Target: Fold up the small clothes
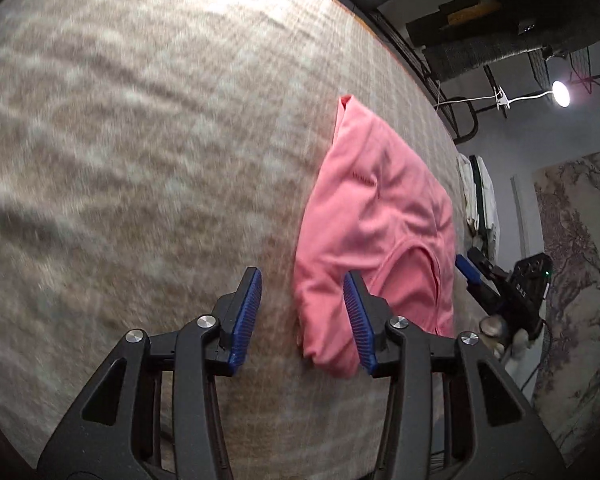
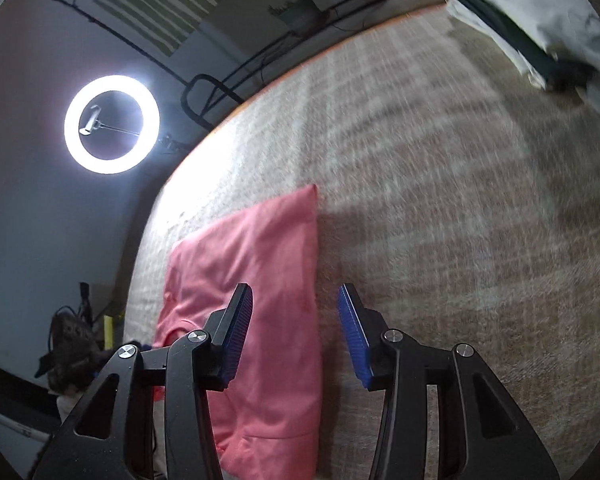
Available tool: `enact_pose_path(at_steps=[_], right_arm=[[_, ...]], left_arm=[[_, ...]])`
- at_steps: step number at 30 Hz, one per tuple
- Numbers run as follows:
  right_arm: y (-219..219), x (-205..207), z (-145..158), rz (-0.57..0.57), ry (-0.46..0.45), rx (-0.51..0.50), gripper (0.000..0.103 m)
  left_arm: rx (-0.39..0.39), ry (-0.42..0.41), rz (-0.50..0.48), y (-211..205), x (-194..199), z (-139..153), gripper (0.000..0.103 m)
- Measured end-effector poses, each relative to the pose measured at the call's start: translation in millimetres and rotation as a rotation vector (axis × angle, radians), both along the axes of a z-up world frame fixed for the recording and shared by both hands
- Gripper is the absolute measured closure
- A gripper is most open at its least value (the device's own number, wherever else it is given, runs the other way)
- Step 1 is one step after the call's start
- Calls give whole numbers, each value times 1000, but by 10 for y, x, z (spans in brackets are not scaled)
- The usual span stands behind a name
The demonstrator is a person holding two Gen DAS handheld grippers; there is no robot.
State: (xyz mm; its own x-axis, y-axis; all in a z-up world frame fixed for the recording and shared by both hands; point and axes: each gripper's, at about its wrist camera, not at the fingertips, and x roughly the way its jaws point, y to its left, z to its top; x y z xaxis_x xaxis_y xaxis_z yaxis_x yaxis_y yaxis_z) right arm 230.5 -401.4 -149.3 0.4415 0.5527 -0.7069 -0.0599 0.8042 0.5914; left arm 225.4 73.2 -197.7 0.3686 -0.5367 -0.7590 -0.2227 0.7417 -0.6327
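A pink garment (image 1: 376, 224) lies folded and flat on the beige woven table cover (image 1: 140, 140). My left gripper (image 1: 304, 296) is open and empty, hovering over the garment's near left edge. In the right wrist view the same pink garment (image 2: 260, 280) lies as a rectangle below my right gripper (image 2: 296, 316), which is open and empty above the garment's right edge. The right gripper's blue finger (image 1: 469, 269) also shows in the left wrist view, past the garment's far side.
A stack of white and dark folded cloth (image 2: 540, 24) sits at the table's far corner, also showing in the left wrist view (image 1: 480, 196). A ring light (image 2: 111, 124) shines beyond the table edge. The cover (image 2: 460, 220) stretches wide to the right.
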Motion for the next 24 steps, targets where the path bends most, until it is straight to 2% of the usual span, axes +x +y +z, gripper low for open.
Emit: enact_pose_path(at_steps=[3,6,11,13,22,24], right_arm=[[-53,33,-90,-8,27,36,60],[-46,121,-175,-16,45,53,60],[43,240,-218,-2,32,89,60],[74,292,-240,-5,24,109,60],[328,526,-257,0,4,157,60],[385,552,-248,8,4,152,65]], left_arm=[[-39,27,-12,-84,-8,-57,57],[-39,13,-31,-161,27,-39,56],[-88,14,-24,-230,96,-79,56],[-82,1,-32,-284,115,-67,56],[-61,0,-51,-459,201,-86,84],[-28,-8,-57,-508,207,-64,88]])
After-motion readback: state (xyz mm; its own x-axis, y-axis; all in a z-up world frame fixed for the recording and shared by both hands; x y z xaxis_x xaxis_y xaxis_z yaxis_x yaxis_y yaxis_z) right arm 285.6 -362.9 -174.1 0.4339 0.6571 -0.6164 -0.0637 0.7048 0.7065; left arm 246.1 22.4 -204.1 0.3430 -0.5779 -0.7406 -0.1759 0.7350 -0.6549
